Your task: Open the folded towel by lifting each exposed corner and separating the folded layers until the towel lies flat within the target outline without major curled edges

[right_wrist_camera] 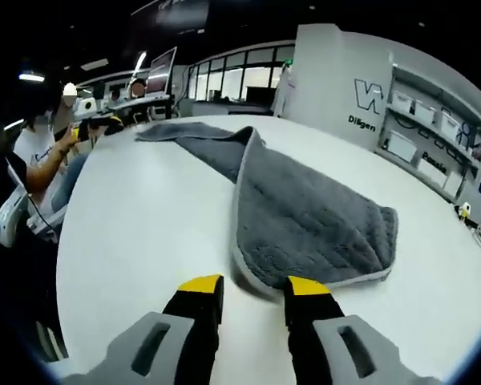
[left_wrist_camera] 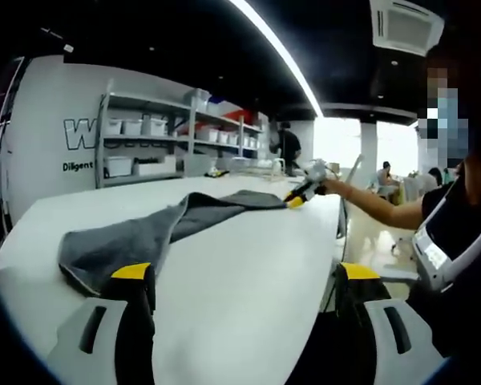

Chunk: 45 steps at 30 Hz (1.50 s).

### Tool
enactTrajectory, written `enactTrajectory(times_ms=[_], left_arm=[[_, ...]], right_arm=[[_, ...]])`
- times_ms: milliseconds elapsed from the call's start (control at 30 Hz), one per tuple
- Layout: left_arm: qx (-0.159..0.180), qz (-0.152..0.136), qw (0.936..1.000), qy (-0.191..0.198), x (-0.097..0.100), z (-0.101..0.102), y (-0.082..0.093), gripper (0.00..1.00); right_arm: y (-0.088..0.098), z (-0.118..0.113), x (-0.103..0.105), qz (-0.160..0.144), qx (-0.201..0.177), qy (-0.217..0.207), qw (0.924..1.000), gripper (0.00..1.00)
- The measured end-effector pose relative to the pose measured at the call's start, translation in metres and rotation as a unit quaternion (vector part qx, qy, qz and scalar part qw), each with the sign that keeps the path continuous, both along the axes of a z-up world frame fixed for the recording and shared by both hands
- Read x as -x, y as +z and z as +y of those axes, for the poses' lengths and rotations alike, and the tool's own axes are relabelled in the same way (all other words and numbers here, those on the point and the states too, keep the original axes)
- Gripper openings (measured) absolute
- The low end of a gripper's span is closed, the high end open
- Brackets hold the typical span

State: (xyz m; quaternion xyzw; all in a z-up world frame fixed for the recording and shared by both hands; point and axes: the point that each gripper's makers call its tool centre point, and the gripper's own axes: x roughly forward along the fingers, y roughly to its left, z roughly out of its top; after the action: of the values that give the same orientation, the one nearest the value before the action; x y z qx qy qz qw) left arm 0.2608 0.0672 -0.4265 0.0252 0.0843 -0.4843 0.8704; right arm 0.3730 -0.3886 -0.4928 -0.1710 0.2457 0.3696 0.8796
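Left gripper view: left tool [left_wrist_camera: 244, 277] sat low over the white counter [left_wrist_camera: 248, 265], yellow-tipped jaws spread wide, nothing between them. The grey towel [left_wrist_camera: 156, 233] lay stretched across the counter, its near bunched end just beyond the left jaw, not touching it as far as I could tell. The towel narrowed toward the far edge, where the right tool [left_wrist_camera: 299, 195] met its far corner. That tool was small and distant, so I couldn't tell from here whether it had the fabric clamped. A person's forearm [left_wrist_camera: 377, 208] reached in from the right behind it. Shelving [left_wrist_camera: 176, 136] with white bins stood against the back wall.

Right gripper view: right tool [right_wrist_camera: 255, 286] was low at the counter [right_wrist_camera: 144, 233] surface, jaws at a narrow gap. The towel's [right_wrist_camera: 305, 216] near hemmed edge lay just ahead of the tips, with the right jaw tip at or on the hem. Contact looked likely, but a real pinch wasn't visible, so can't tell if it held anything. The towel was still doubled here, upper layer lying on the lower, with a thin strip trailing to the far left edge. The left tool [right_wrist_camera: 96, 124] showed there, next to a seated person [right_wrist_camera: 44, 152].
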Motion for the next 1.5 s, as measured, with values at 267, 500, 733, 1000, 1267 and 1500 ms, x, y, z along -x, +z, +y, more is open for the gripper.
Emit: enactTrajectory(times_ms=[267,500,733,1000,1267,1500], left_arm=[[-0.006,0.002,0.9999,-0.008,-0.007,-0.006,-0.002,0.91],[-0.001,0.006,0.9999,-0.014,-0.014,-0.009,-0.002,0.91],[-0.002,0.006,0.9997,-0.022,-0.016,-0.011,-0.001,0.91],[-0.003,0.003,0.9996,-0.029,-0.023,-0.017,0.002,0.91],[-0.009,0.004,0.9994,-0.033,-0.033,-0.023,-0.003,0.91],[-0.022,0.01,0.9994,-0.024,-0.052,-0.027,-0.009,0.91]], right_arm=[[0.013,0.009,0.008,0.009,-0.034,-0.015,0.9993,0.43],[0.028,0.005,0.008,-0.003,-0.053,-0.053,0.9972,0.7],[0.035,-0.001,0.019,-0.014,-0.052,-0.081,0.9953,0.89],[0.046,0.007,0.042,-0.027,-0.064,-0.094,0.9931,0.99],[0.048,0.02,0.058,-0.027,-0.063,-0.08,0.9944,0.99],[0.048,0.024,0.066,-0.027,-0.061,-0.08,0.9945,0.99]])
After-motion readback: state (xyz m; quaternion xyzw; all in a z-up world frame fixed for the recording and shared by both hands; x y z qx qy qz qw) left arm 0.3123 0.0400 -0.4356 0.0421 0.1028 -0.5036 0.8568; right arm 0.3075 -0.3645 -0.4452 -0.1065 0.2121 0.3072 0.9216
